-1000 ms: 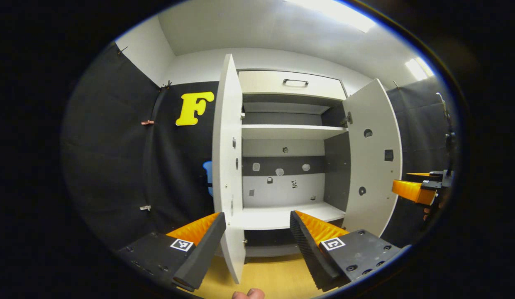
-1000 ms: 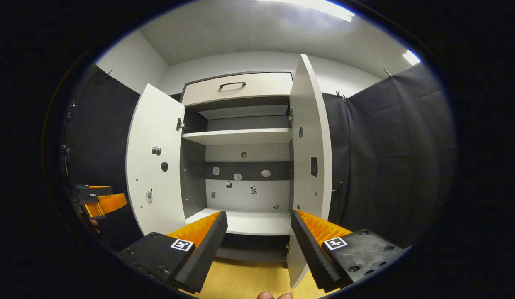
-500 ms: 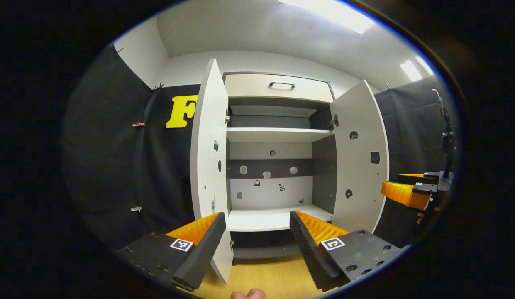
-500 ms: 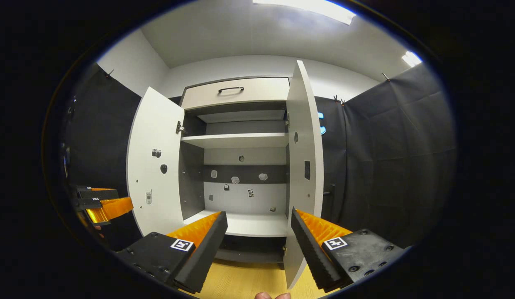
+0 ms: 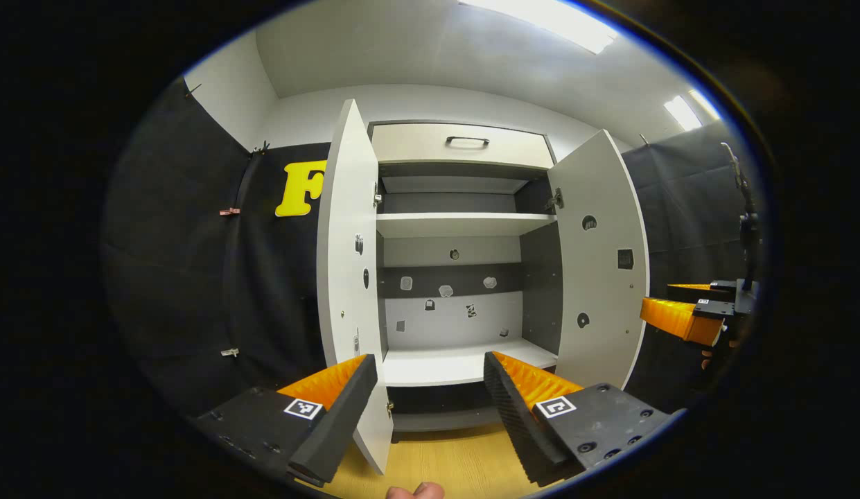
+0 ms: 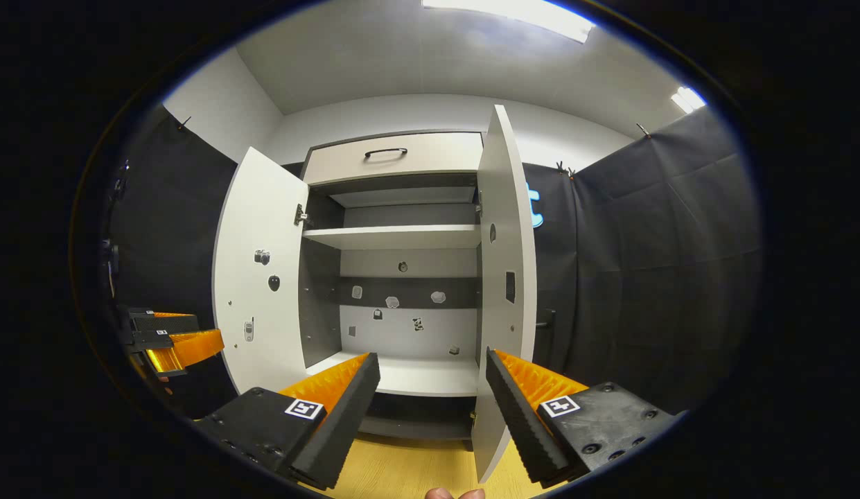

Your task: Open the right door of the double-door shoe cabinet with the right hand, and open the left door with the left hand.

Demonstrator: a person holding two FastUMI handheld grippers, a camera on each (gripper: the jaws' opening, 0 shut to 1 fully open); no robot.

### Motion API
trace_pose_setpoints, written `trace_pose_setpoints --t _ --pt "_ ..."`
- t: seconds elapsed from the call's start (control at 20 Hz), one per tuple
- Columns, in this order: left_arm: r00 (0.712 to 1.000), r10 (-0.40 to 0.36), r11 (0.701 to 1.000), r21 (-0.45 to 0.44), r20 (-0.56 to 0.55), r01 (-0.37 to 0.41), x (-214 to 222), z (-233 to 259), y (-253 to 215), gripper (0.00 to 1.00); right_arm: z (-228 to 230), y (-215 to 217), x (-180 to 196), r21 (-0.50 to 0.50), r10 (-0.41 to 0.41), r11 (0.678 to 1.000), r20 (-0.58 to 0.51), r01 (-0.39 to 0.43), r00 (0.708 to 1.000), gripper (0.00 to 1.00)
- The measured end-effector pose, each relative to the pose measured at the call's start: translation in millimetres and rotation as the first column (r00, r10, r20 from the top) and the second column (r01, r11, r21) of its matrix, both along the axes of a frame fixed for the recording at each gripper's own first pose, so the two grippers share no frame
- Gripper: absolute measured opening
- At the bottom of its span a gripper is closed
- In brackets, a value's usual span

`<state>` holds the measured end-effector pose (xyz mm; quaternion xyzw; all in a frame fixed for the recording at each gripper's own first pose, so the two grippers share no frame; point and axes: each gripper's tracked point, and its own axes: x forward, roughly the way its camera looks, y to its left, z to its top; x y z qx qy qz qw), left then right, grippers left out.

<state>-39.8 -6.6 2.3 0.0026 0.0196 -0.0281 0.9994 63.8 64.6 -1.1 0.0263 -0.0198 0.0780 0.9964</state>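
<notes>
No legible text; cabinet [image 5: 464,145] doors open, stickers unreadable.

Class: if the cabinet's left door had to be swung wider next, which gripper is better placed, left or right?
Left. The left gripper is open with the left door edge just ahead; the right gripper faces the right door.
</notes>
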Motion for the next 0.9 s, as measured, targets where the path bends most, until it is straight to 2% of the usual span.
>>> trace_pose_setpoints --t 0.45,0.75,0.9 --pt "1.000 0.008 1.000 0.014 -0.003 -0.008 1.3 -0.8 2.4 0.96 -3.6 4.1 -0.1 -0.004 0.008 1.000 -0.008 -0.009 1.000 0.96" --pt "1.000 -0.001 1.000 0.022 -0.001 0.001 3.8 -0.6 -1.7 0.96 -5.1 5.5 2.1 -0.008 0.011 1.000 -0.008 -0.011 1.000 0.98" --pt "1.000 -0.003 0.999 0.036 0.003 0.003 4.6 0.4 -2.3 0.96 -6.1 5.5 3.7 -0.008 0.010 1.000 -0.011 -0.010 1.000 0.95"
